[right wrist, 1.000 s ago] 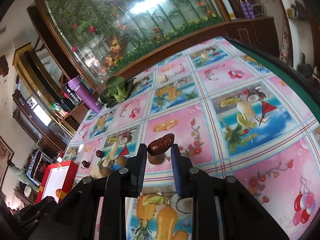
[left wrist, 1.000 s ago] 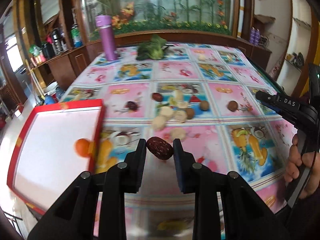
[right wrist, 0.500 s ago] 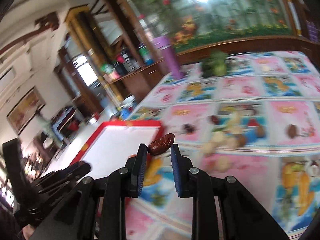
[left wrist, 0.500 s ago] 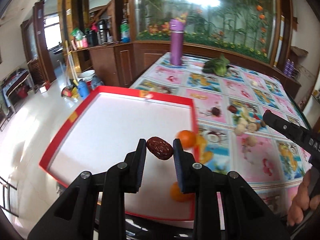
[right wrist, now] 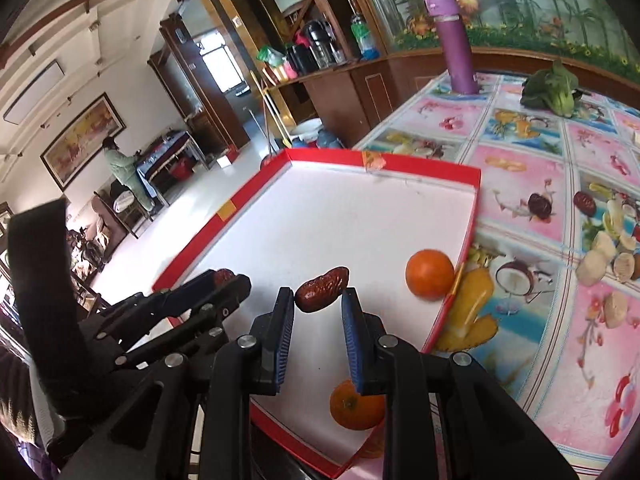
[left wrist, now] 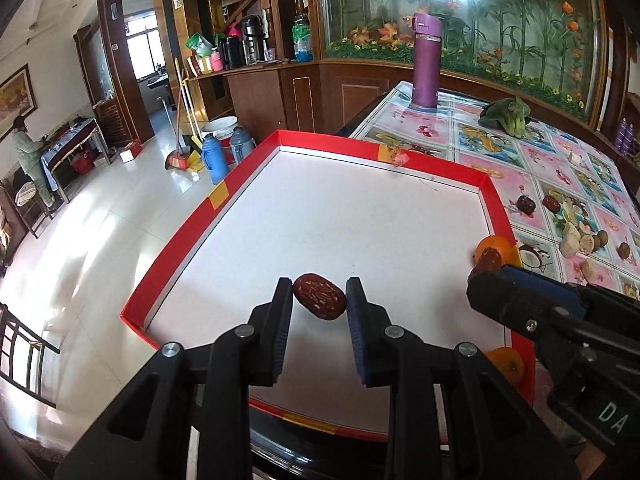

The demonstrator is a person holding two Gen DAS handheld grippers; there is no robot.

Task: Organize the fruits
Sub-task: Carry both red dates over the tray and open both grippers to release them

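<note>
The left claw (left wrist: 319, 299) is clamped on a wrinkled, dark red date (left wrist: 319, 296), held above the near left part of the red-rimmed tray (left wrist: 493, 196), whose floor is flat, white and mostly bare. The right wrist view shows what the left one half hides: 2 smooth round oranges inside the tray, one (right wrist: 429, 274) against its right wall and one (right wrist: 357, 405) at the near corner, below the right claw (right wrist: 318, 303), which grips a second glossy, oblong date (right wrist: 321, 289) tilted upward. In the left view that right claw (left wrist: 494, 280) comes in from the right over the tray's right wall. Beyond the wall, on the glossy fruit-printed surface (right wrist: 524, 160), lie 2 more dates (right wrist: 540, 205) and a cluster of pale and brown pieces (right wrist: 610, 256), with a purple bottle (left wrist: 426, 60) and leafy greens (right wrist: 554, 90) far back. The tray's left edge overhangs the surface above the tiled floor.
</note>
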